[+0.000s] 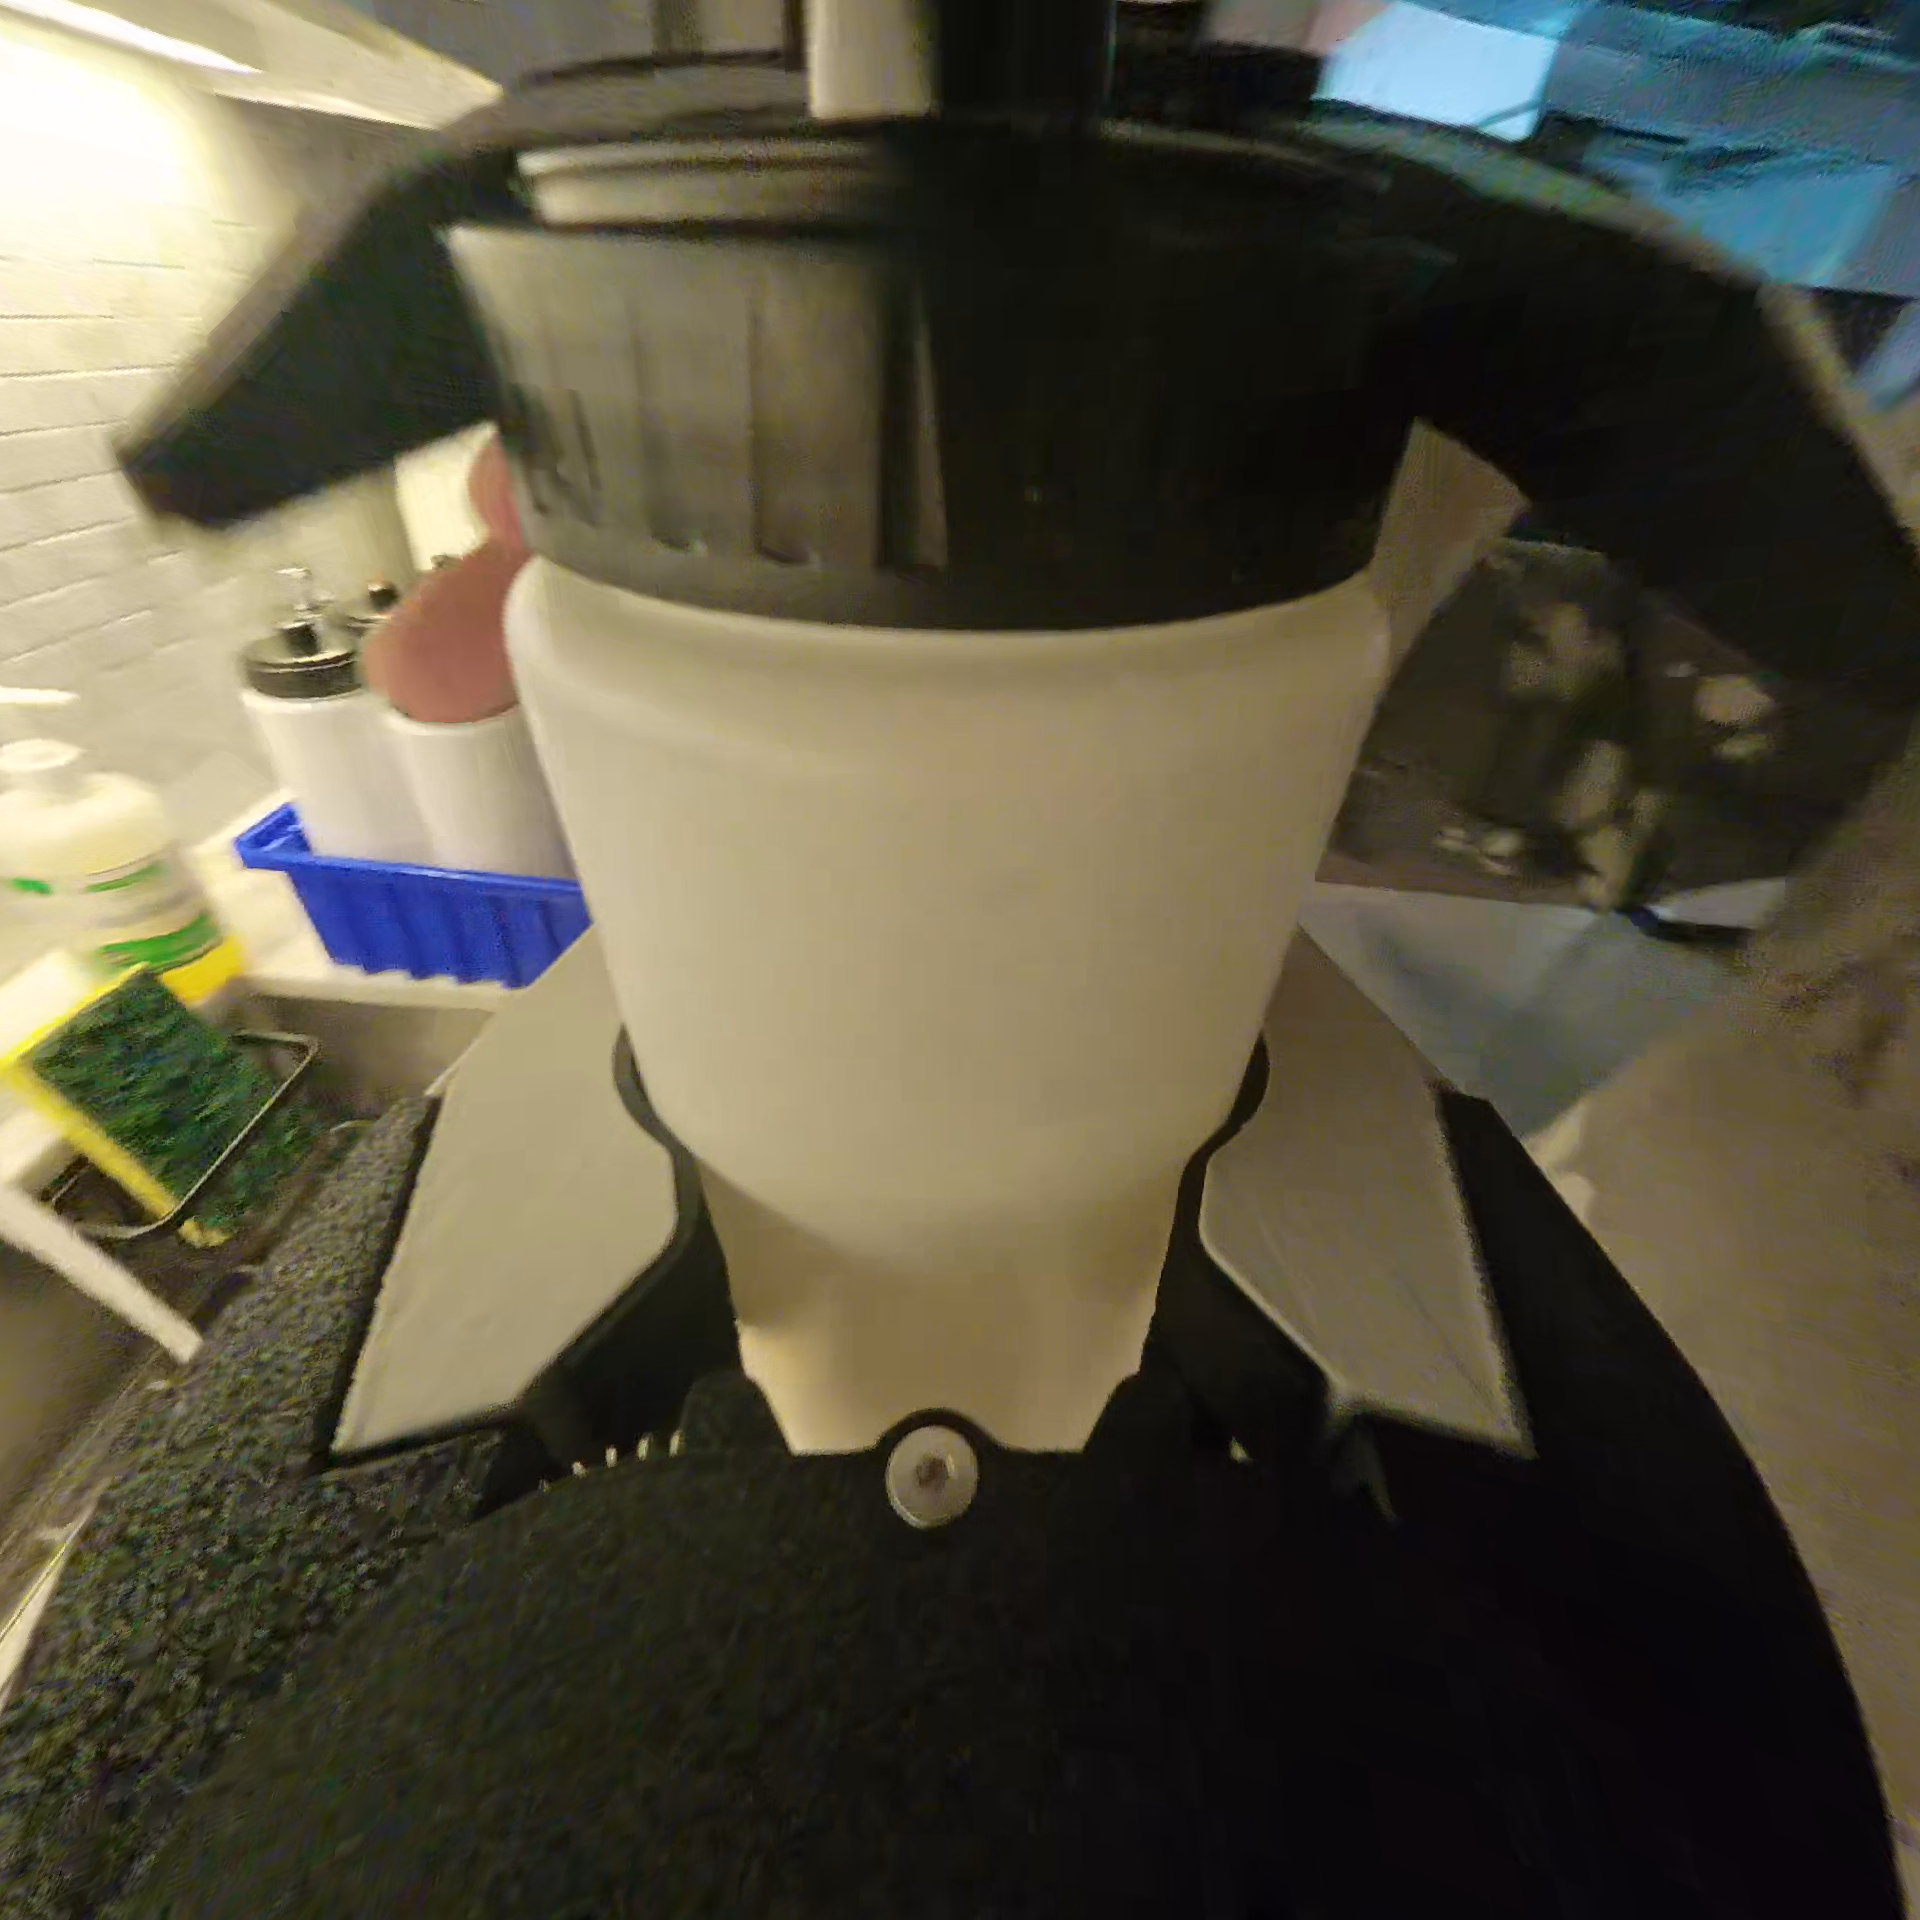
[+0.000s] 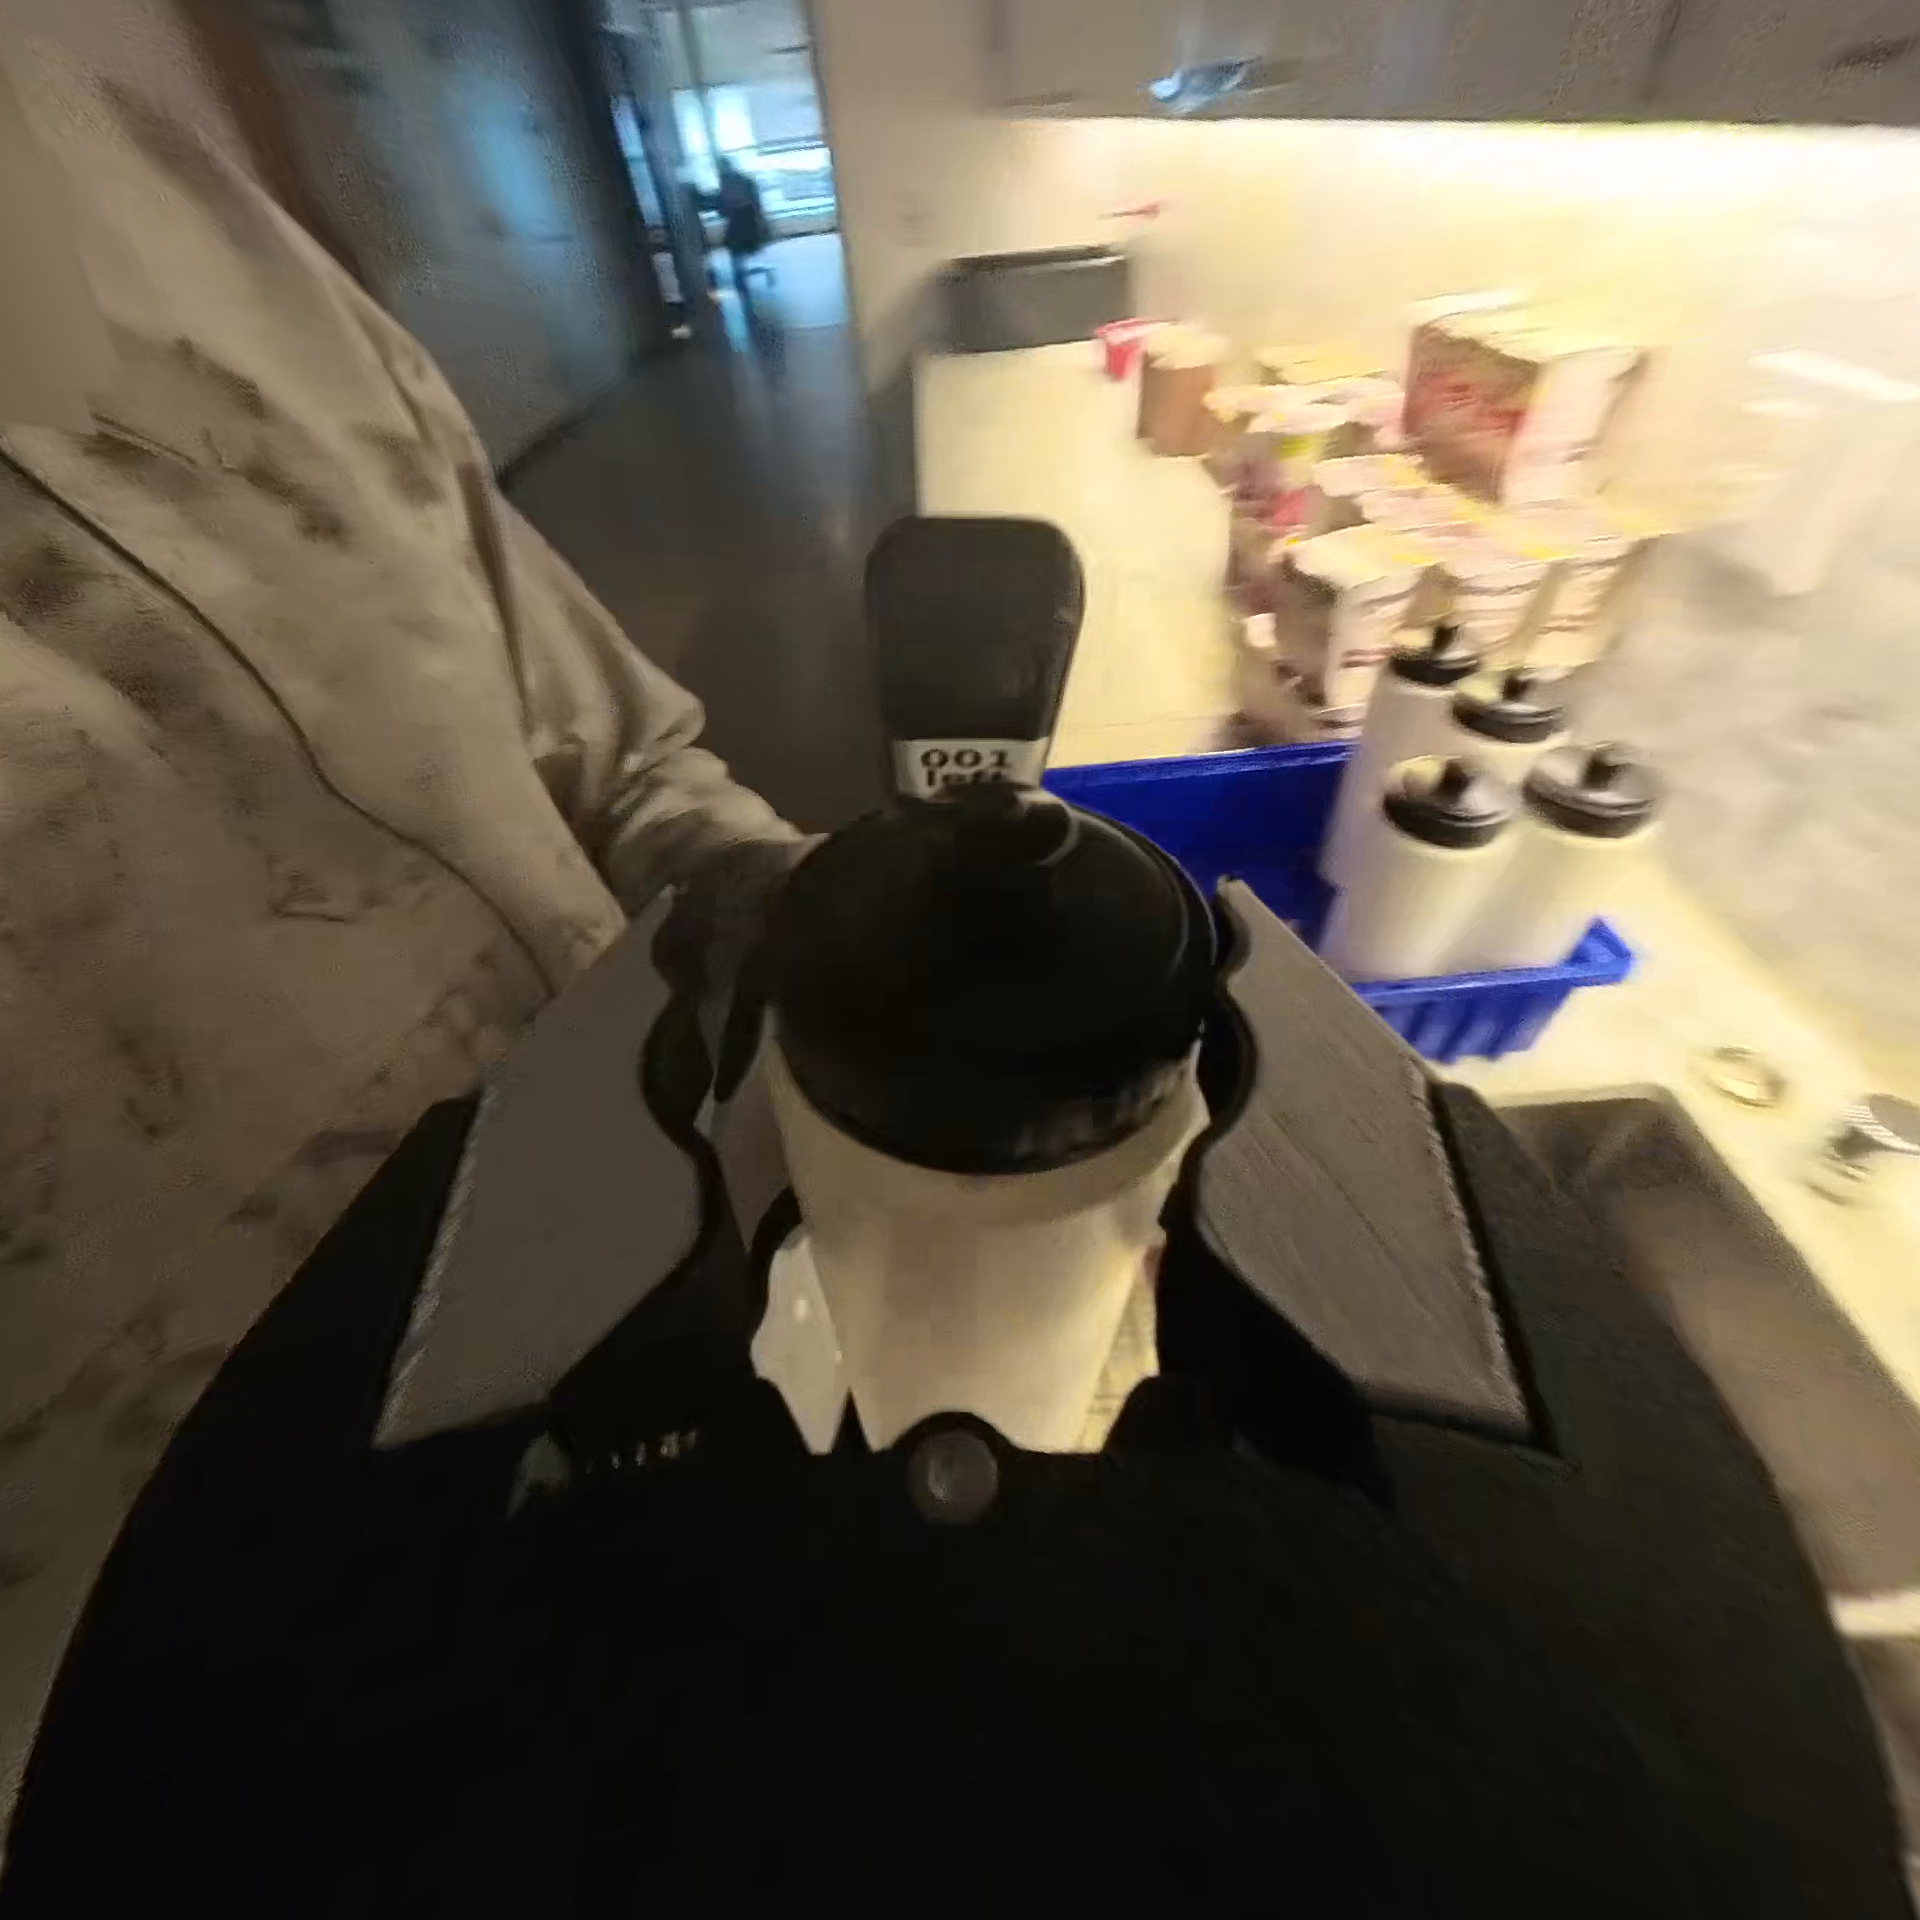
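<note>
Left gripper (image 1: 951, 1039) clamps white bottle (image 1: 951, 883) body; right gripper (image 2: 951, 997) pinches its black cap (image 2: 987, 997). Blue bin (image 1: 416, 914) at nine o'clock holds similar bottles.

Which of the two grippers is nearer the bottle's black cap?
Right. The right gripper straddles the black cap; the left gripper clamps the white bottle below it.

an office kitchenette: tiled wall (image 1: 94, 343), sink-side sponge (image 1: 156, 1101), stacked cups (image 2: 1403, 561), corridor (image 2: 748, 291) beyond
</note>
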Available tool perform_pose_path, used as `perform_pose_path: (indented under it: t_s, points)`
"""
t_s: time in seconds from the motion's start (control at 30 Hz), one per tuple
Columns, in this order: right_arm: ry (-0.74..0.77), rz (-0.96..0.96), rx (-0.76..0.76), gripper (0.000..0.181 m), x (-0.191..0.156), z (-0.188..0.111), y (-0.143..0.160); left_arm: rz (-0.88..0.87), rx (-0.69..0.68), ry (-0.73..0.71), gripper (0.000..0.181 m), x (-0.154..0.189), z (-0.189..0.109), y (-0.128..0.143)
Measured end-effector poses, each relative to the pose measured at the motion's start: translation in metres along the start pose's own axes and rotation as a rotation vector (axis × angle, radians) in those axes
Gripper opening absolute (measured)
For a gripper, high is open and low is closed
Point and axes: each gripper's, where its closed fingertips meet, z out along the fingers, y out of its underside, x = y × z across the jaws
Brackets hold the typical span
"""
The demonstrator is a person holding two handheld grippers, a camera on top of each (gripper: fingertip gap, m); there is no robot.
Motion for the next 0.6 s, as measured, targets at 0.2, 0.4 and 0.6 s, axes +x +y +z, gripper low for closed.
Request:
perform_pose_path:
  t_s: [0.2,0.4,0.6]
  points:
    - [0.246,0.021,0.127,0.085,0.018,0.006,-0.006,0.013,-0.021,-0.100,0.104,-0.006,-0.004,-0.004]
    - [0.880,0.073,0.144,0.079,0.043,-0.011,0.007,0.084,-0.092,-0.484,0.104,-0.048,-0.016,0.012]
    - [0.306,-0.032,0.118,0.097,0.009,-0.006,-0.017,0.007,-0.016,-0.177,0.103,-0.011,-0.006,0.003]
